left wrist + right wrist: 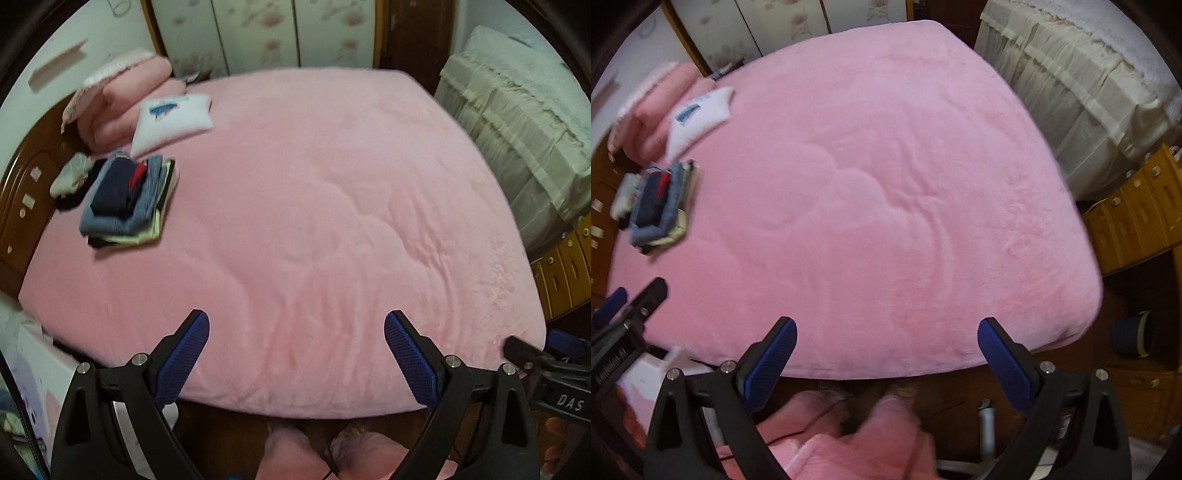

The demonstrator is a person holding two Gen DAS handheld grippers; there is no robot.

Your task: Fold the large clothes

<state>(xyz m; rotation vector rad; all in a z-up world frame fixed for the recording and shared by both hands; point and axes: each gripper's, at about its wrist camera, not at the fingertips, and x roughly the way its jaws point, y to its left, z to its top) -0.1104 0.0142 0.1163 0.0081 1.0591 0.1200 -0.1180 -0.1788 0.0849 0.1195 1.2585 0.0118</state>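
Both the left gripper (297, 325) and right gripper (887, 330) hang spread wide, gripping nothing, over the pink bed (314, 206), with what looks like a folded clothes stack (127, 197) at the left of the frame.

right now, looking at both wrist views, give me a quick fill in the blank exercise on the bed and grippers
1. The bed is covered in a blanket of the colour ____.
2. The left gripper and the right gripper both have their jaws ____, holding nothing.
3. The stack of folded clothes is topped by a garment of the colour ____.
4. The white pillow carries a print of the colour ____.

Missing words: pink; open; navy; blue
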